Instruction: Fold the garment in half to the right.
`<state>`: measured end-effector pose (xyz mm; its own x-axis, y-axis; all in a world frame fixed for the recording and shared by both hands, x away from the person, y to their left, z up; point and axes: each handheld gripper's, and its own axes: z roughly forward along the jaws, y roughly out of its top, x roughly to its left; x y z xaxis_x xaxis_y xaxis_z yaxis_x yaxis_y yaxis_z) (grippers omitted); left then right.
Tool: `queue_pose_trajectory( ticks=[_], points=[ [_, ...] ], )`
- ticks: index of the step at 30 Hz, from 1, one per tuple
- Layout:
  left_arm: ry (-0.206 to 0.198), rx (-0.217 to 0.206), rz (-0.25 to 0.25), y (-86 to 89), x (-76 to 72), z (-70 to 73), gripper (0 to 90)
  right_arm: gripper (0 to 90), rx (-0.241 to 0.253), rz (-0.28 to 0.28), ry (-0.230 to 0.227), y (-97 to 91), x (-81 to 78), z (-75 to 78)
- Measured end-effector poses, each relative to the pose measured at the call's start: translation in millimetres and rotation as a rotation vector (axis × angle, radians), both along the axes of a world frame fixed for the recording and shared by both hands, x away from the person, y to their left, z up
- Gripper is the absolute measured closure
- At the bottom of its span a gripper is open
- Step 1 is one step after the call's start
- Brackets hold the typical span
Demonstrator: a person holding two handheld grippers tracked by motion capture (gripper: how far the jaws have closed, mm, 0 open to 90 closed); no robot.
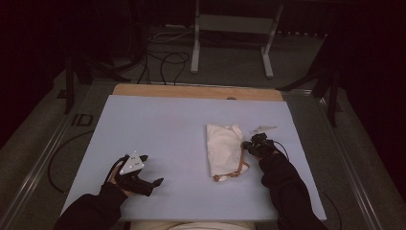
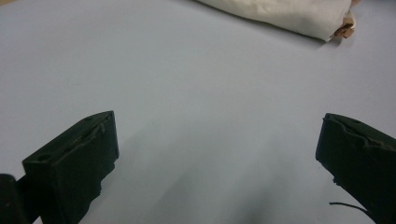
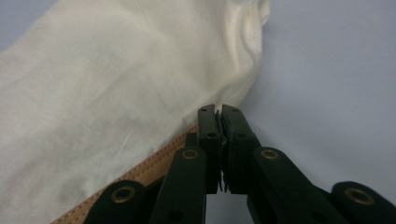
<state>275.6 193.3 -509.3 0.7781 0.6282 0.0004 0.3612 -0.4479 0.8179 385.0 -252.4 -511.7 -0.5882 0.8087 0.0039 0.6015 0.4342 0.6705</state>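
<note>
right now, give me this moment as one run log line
left gripper: open, resting on table | right gripper: shut at edge of cream cloth bag, hold unclear | tan strap: beside right jaws

The high view is dim, its edges falling into near black, and only the pale blue table sheet (image 1: 158,129) catches soft overhead light. The left gripper view is brighter and even, with a faint grey shadow between the 2 black jaws. In the right gripper view the cream folded cloth bag (image 3: 102,93) looks soft and slightly blurred, without glare
</note>
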Motion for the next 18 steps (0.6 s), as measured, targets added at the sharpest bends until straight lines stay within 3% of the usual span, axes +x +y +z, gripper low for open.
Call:
queue_pose_trajectory(
  ticks=[9,11,13,14,18],
  points=[
    [-0.015,-0.024,0.026,4.6,1.2,-1.0,0.3,85.3,0.004,-0.001,0.017,0.2,0.1,-3.7],
    [-0.023,-0.029,0.024,5.5,1.5,-1.0,0.3,73.1,0.025,0.0,0.027,-2.2,1.3,0.9],
    [-0.024,-0.032,0.023,5.6,1.7,-0.9,0.3,71.5,0.034,0.0,0.029,-3.1,1.7,3.8],
    [-0.025,-0.04,0.023,5.7,2.3,-1.1,0.3,64.9,0.048,-0.006,0.008,-4.3,2.0,11.5],
    [-0.027,-0.049,0.014,6.1,3.0,-2.3,0.3,55.8,0.064,-0.007,-0.038,-5.2,5.9,29.7]
  ],
)
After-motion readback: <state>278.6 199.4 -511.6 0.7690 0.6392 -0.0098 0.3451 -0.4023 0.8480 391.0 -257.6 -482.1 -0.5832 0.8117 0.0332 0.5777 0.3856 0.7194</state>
